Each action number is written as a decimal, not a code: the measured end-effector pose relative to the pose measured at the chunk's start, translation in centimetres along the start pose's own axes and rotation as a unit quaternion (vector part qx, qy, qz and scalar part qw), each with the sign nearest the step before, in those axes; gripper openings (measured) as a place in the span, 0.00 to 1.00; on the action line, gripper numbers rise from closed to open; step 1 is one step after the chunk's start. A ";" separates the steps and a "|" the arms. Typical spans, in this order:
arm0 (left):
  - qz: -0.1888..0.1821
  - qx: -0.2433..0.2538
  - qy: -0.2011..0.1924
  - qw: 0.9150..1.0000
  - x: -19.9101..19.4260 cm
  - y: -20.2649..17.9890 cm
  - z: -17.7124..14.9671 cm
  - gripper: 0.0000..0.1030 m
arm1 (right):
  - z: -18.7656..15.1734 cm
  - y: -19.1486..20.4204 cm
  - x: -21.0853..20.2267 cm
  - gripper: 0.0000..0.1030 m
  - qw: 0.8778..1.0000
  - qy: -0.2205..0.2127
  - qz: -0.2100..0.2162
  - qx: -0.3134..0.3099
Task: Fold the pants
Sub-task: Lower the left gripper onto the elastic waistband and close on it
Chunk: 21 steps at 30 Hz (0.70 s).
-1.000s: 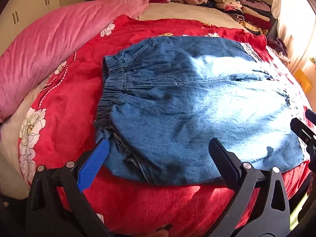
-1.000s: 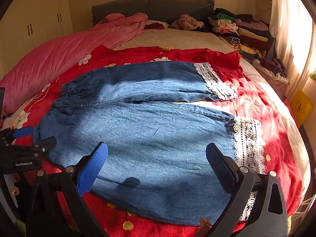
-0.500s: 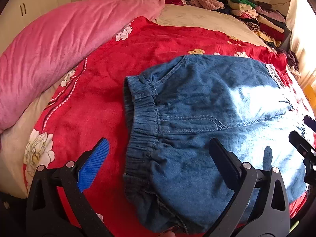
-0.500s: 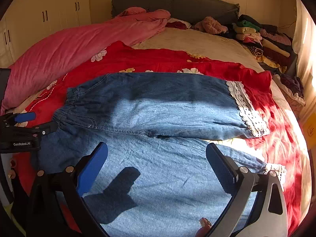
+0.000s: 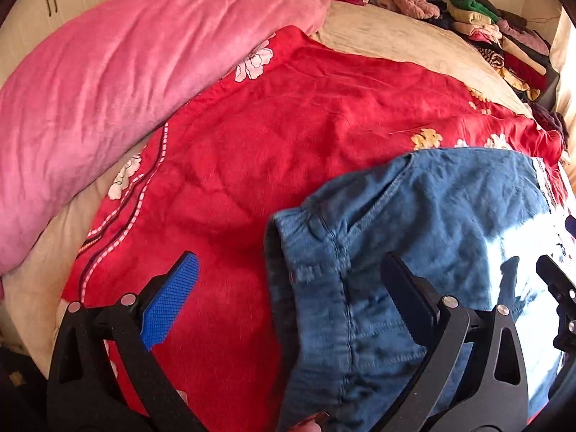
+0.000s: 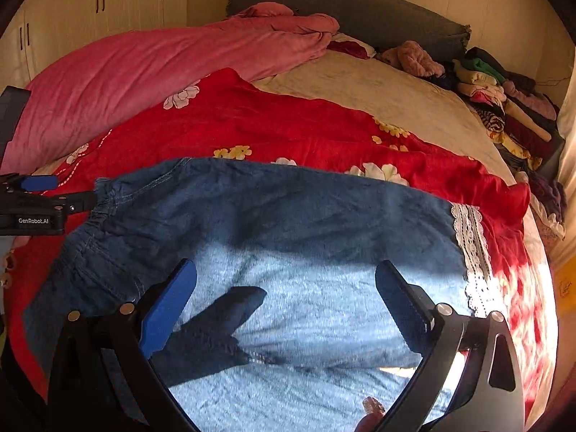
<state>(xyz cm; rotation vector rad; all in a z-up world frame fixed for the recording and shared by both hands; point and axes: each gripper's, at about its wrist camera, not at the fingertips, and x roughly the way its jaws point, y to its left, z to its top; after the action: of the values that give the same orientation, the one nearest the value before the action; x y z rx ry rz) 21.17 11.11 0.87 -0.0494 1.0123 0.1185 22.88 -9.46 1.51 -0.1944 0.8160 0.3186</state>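
Observation:
Blue denim pants (image 6: 288,216) with white lace cuffs (image 6: 468,248) lie flat on a red floral quilt (image 6: 288,126), legs pointing right. The elastic waistband (image 5: 288,280) shows at the lower middle of the left wrist view. My left gripper (image 5: 288,288) is open, low over the waistband's far corner, one finger over the quilt and one over the denim. It also shows in the right wrist view (image 6: 39,198) at the left edge. My right gripper (image 6: 284,291) is open, low over the far leg's middle. It holds nothing.
A pink duvet (image 5: 126,72) lies along the left of the bed. Stacked folded clothes (image 6: 504,100) sit at the far right by the grey headboard (image 6: 342,7). Beige sheet (image 6: 378,86) lies beyond the quilt. Cupboards (image 6: 90,10) stand at the far left.
Both grippers have moved forward and down across the pants, from the near edge to the far leg and waistband corner. Both stay open.

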 end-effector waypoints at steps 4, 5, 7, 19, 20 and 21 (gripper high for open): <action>0.011 0.006 0.005 1.000 1.6 0.1 0.7 0.92 | 1.9 0.3 1.9 0.96 1.000 0.001 -0.001 -0.027; 0.006 0.006 0.006 1.000 2.0 0.1 0.8 0.92 | 2.2 0.5 2.2 0.96 0.999 -0.002 -0.008 -0.044; 0.000 0.008 0.007 1.000 2.7 0.2 1.0 0.92 | 2.9 0.9 3.0 0.96 0.997 -0.005 -0.009 -0.075; -0.074 0.026 -0.013 0.997 5.5 0.1 1.3 0.45 | 6.8 1.8 8.2 0.96 0.991 0.007 0.012 -0.134; -0.073 0.031 -0.020 0.997 5.3 0.0 1.3 0.33 | 7.0 1.9 8.6 0.96 0.990 0.011 0.018 -0.138; -0.078 0.034 -0.029 0.996 5.1 -0.1 1.3 0.32 | 7.1 2.0 8.9 0.96 0.990 0.014 0.022 -0.141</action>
<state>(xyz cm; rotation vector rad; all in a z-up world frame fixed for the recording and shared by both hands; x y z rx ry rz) 24.96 11.48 -2.78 -0.0616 0.9496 -0.0568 32.75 -3.67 -0.41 -0.4478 0.8026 0.4736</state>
